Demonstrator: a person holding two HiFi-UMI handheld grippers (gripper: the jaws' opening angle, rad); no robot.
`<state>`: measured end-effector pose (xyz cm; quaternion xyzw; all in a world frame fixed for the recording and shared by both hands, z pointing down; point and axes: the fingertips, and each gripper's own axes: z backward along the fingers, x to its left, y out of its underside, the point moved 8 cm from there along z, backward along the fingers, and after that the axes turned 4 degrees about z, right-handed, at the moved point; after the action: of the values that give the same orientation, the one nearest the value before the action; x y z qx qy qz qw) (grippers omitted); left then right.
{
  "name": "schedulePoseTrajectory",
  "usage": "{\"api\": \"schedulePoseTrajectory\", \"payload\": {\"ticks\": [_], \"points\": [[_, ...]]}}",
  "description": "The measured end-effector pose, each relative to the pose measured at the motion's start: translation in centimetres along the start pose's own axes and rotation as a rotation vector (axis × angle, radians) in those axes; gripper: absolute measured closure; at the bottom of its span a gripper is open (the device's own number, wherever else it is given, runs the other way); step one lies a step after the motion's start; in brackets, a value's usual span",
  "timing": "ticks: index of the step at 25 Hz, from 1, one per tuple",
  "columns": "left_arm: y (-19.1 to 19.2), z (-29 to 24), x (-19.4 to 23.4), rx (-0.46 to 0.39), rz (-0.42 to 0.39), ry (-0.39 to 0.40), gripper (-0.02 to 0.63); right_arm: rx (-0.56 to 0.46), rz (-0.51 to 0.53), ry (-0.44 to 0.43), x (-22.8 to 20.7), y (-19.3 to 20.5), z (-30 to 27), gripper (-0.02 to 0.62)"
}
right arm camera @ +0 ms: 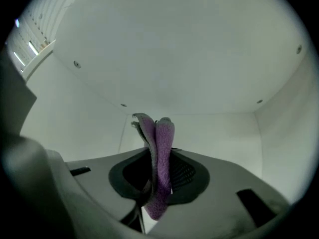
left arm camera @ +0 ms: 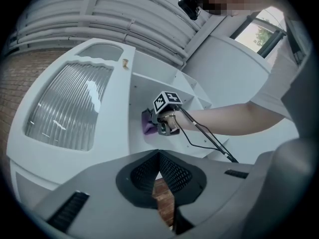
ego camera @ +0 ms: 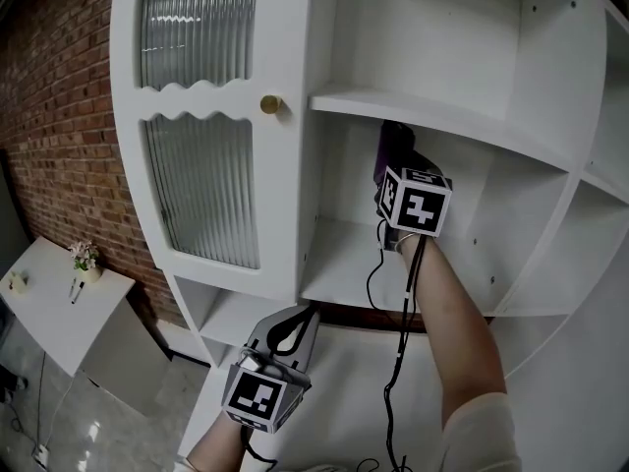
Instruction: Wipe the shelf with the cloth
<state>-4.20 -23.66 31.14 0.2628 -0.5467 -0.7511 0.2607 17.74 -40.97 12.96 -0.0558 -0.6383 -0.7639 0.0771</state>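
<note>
A purple cloth [ego camera: 395,144] is pinched upright in my right gripper [ego camera: 393,157], which is shut on it inside the white cabinet's middle compartment. The cloth [right arm camera: 160,143] stands up between the right gripper [right arm camera: 158,156] jaws, close under the upper shelf board [ego camera: 442,114] and apart from the lower shelf [ego camera: 339,275]. In the left gripper view the cloth [left arm camera: 148,125] shows at the compartment's back. My left gripper [ego camera: 298,324] hangs low in front of the cabinet, below that shelf; its jaws [left arm camera: 159,156] meet with nothing between them.
A ribbed-glass door [ego camera: 201,185] with a brass knob [ego camera: 270,104] stands left of the open compartment. A brick wall [ego camera: 49,116] and a small white table [ego camera: 59,303] with a flower pot [ego camera: 85,260] lie at the left. A black cable [ego camera: 401,342] hangs from the right gripper.
</note>
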Motion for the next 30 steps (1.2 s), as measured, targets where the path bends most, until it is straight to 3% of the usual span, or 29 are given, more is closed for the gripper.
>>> {"api": "schedulePoseTrajectory", "payload": {"ticks": [5,11,22,30], "points": [[0.1,1.9,2.9,0.003,0.003,-0.037,0.592,0.006,-0.007,-0.092,5.8,0.5,-2.1,0.518],[1.0,2.9,5.1,0.01,-0.005,-0.073,0.592,0.041,-0.018,-0.122,8.9,1.5,-5.1,0.519],[1.7,2.0,5.1,0.029,0.011,-0.065,0.592,0.048,-0.005,-0.104,7.3,3.1,-6.6,0.518],[1.9,1.1,3.6,0.033,0.016,-0.053,0.592,0.044,-0.007,-0.081,3.9,3.6,-5.8,0.518]]}}
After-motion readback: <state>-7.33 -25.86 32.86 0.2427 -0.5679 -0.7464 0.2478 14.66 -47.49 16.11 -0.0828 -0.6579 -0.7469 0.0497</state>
